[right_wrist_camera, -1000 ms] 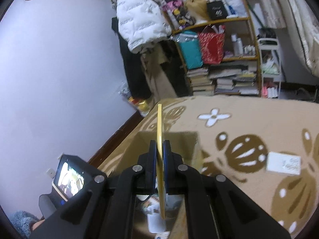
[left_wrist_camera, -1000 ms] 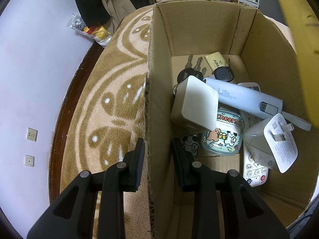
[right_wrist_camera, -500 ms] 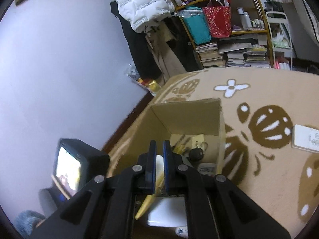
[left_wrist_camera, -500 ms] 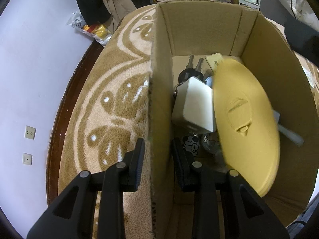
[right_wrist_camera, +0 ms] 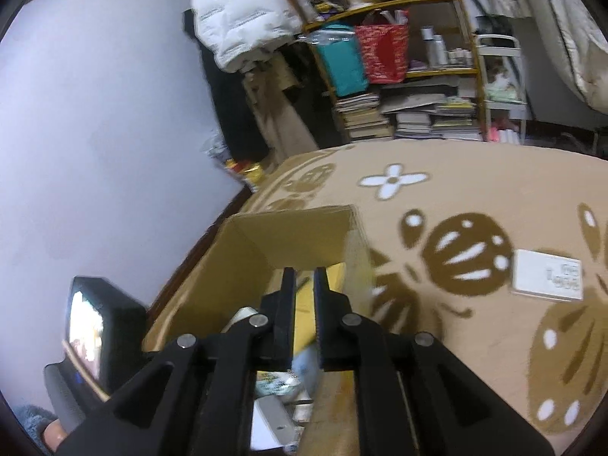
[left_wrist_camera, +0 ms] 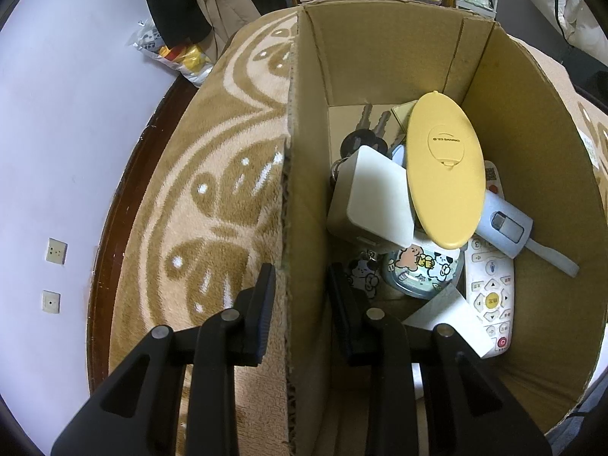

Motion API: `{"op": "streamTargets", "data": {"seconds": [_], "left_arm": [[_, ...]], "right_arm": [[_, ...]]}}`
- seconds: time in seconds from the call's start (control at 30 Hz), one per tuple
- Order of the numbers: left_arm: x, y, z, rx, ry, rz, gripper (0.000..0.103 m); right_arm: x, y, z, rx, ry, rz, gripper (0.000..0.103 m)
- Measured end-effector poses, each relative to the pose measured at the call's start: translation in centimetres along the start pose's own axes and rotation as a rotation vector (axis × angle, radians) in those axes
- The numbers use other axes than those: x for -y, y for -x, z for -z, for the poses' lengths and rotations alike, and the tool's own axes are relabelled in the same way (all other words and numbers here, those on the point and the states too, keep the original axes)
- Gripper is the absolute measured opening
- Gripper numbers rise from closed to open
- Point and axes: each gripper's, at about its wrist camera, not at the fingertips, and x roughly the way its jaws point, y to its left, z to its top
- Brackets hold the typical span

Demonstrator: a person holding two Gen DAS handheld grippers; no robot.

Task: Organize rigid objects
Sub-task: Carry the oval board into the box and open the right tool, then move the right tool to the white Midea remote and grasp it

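A cardboard box point(left_wrist_camera: 387, 41) stands on a beige patterned rug. Inside lie a yellow oval lid point(left_wrist_camera: 444, 171) on top, a white square box point(left_wrist_camera: 374, 197), keys point(left_wrist_camera: 366, 125), a light blue device point(left_wrist_camera: 505, 224), a white remote point(left_wrist_camera: 492, 285) and a cartoon tin point(left_wrist_camera: 421, 269). My left gripper point(left_wrist_camera: 300, 277) straddles the box's left wall, a small gap on each side of it. My right gripper point(right_wrist_camera: 304, 285) hovers above the box point(right_wrist_camera: 288, 235), slightly open and empty; the yellow lid point(right_wrist_camera: 334, 277) shows below it.
A white flat card box point(right_wrist_camera: 547, 275) lies on the rug to the right. Shelves with books and bags point(right_wrist_camera: 383, 57) stand at the back. A lilac wall point(left_wrist_camera: 49, 133) runs along the left. The left gripper's screen point(right_wrist_camera: 87, 330) shows at lower left.
My right gripper let go of the yellow lid, which dropped into the box and now rests on the other items. The right gripper then lifted and opened slightly. The left gripper stayed put.
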Motion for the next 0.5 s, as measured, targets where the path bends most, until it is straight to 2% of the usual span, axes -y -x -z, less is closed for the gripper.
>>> {"op": "streamTargets", "data": {"seconds": [0.07,0.13,0.2,0.27,0.33,0.47,0.5], "left_arm": [[0.0,0.0,0.0,0.001,-0.002,-0.001,0.028],[-0.1,-0.1,0.0,0.001,-0.002,0.000,0.028],[-0.1,-0.1,-0.1,0.001,-0.001,0.001,0.028],[-0.1,-0.1,-0.1,0.001,0.000,0.002,0.028],[-0.1,-0.2,-0.1,0.000,-0.003,0.001,0.028],[0.1,-0.2,-0.1,-0.001,-0.007,-0.003,0.028],[0.1,-0.3,-0.1,-0.002,-0.009,-0.005,0.028]], "right_arm": [[1.2,0.1,-0.3,0.003,-0.010,0.047,0.021],[2.3,0.3,-0.5,0.012,-0.020,0.097,0.050],[3.7,0.5,-0.7,0.028,-0.032,0.155,0.063],[5.6,0.8,-1.0,0.051,-0.065,0.216,0.072],[7.4,1.2,-1.3,0.074,-0.098,0.259,0.090],[10.4,1.4,-1.6,0.078,-0.130,0.344,0.096],[11.1,1.4,-1.8,0.079,-0.145,0.364,0.100]]}}
